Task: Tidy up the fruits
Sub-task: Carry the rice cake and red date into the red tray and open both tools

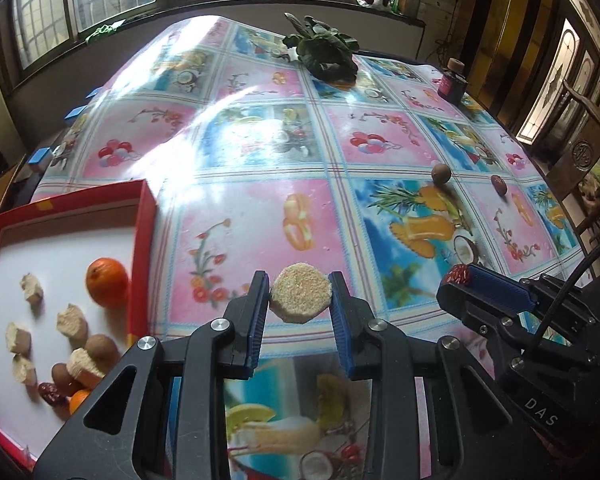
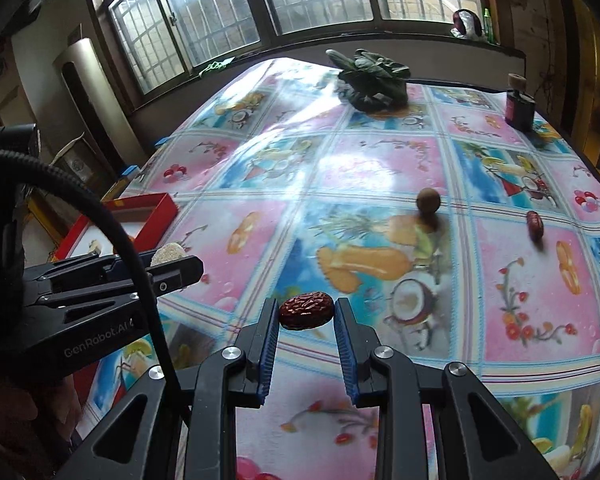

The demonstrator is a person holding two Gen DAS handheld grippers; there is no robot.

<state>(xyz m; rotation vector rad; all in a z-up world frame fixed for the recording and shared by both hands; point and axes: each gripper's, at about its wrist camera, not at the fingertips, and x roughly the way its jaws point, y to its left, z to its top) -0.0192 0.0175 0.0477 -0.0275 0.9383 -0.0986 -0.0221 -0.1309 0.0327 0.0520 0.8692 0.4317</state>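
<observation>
Two grippers, each loaded. Left wrist view: left gripper (image 1: 300, 300) pinched a pale, crumbly-faced round slice (image 1: 300, 298) at lower centre, flat face toward the camera, pads on opposite rim edges. Judged light, soft, apt to crumble; a gentle rim grip suits it. Red cardboard tray with white floor (image 1: 142, 216) lay at lower left.

Right wrist view: right gripper (image 2: 307, 314) pinched a wrinkled dark-red date (image 2: 307, 311) at lower centre, long axis running left-right across the jaws, pads on its ends. Judged light, leathery, tolerant of squeeze.
</observation>
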